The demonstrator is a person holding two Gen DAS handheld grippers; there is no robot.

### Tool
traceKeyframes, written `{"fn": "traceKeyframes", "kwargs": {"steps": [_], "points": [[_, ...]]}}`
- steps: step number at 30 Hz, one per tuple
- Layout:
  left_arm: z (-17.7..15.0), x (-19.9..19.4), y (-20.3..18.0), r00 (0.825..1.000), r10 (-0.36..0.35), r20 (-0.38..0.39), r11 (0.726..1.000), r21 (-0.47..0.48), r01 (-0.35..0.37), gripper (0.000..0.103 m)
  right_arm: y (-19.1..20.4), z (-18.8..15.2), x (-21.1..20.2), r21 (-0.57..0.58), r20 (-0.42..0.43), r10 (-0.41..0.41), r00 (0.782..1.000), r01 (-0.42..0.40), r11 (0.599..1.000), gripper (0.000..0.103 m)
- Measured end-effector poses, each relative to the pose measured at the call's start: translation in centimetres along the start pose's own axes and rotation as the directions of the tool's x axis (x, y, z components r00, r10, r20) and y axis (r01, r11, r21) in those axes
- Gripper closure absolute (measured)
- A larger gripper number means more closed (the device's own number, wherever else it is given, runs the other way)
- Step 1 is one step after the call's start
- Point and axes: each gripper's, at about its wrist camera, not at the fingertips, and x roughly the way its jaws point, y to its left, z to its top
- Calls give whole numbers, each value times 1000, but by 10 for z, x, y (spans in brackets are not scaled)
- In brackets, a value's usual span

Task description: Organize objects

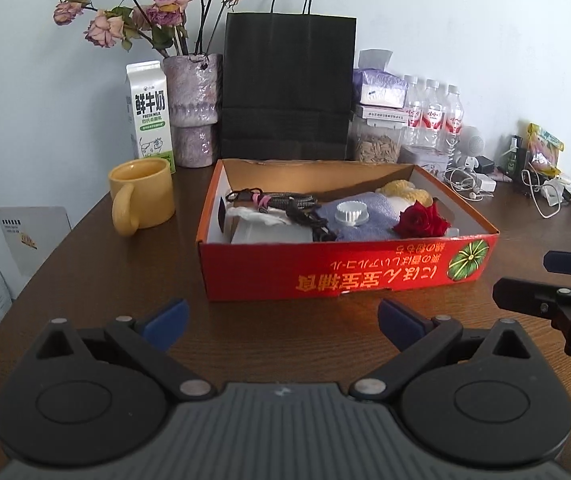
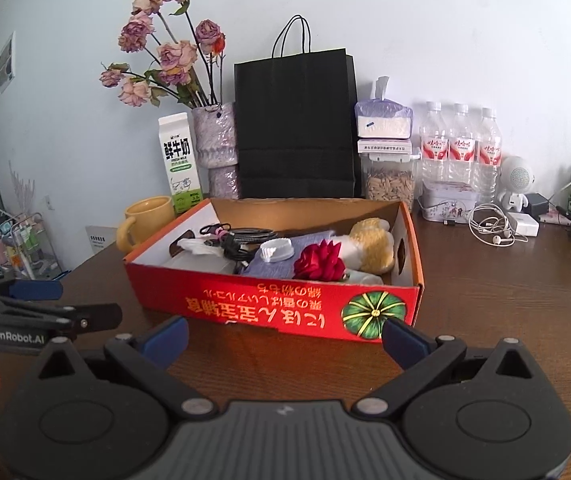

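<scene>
A red cardboard box (image 1: 349,270) (image 2: 269,308) stands open on the brown table. Inside lie a red rose (image 1: 423,220) (image 2: 319,262), a white ridged cap (image 1: 350,213) (image 2: 277,249) on a lilac cloth (image 1: 365,224), a black cable bundle (image 1: 289,204) (image 2: 245,238), a yellow plush toy (image 1: 403,192) (image 2: 371,246) and a white container (image 1: 269,234). My left gripper (image 1: 283,322) is open and empty, just in front of the box. My right gripper (image 2: 283,338) is open and empty at the box's front wall. It also shows in the left wrist view (image 1: 525,280).
A yellow mug (image 1: 141,198) (image 2: 145,222) stands left of the box. Behind are a milk carton (image 1: 150,114), a vase of dried roses (image 1: 195,108), a black paper bag (image 1: 287,88), a seed jar (image 1: 377,146), water bottles (image 1: 431,116) and cables (image 2: 493,228).
</scene>
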Motion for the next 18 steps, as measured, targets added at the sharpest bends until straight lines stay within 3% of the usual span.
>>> {"fn": "traceKeyframes", "kwargs": {"steps": [18], "points": [[-4,-16,-3,1000,-1,12,1000,-8,1,0,5,-6,-14,1,4,-1,1000,1,1000,0]]}}
